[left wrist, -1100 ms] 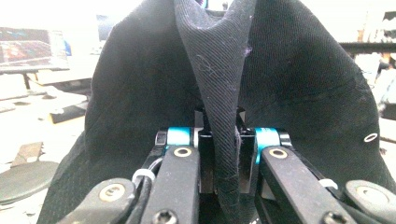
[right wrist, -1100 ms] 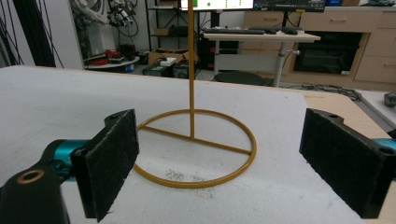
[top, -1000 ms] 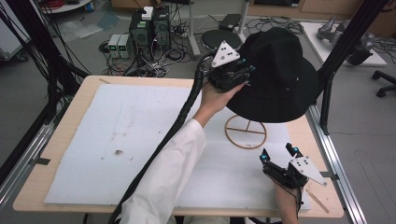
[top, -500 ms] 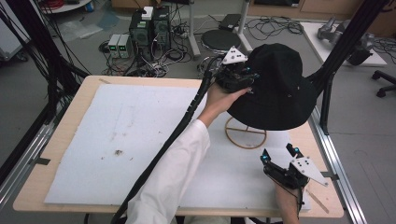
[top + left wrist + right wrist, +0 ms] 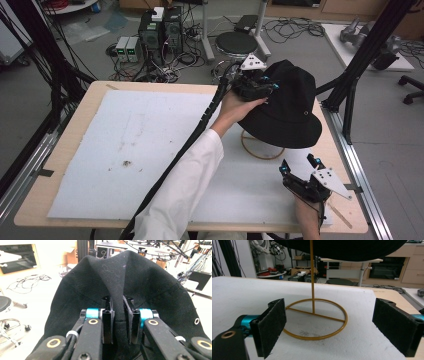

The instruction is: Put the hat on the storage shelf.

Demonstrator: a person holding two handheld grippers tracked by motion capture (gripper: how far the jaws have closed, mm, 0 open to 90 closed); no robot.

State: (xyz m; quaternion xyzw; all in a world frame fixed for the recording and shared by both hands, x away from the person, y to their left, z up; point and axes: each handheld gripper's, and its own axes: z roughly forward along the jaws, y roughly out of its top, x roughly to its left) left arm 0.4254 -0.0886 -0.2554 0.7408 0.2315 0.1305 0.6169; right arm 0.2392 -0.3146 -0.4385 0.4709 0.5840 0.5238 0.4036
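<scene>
Two tongs: left tongs (image 5: pixel 117 315) easing off hat (image 5: pixel 285 107) fold, right tongs (image 5: pixel 337 325) spread, near table (image 5: pixel 70 150) edge.

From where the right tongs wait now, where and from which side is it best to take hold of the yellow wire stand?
Probably the upright rod of the yellow wire stand, low down, just above the ring base. The rod is thin and vertical, so the open right tongs can close across it level, coming from the person's side. Higher up, the black hat overhangs and its brim blocks the way.
</scene>
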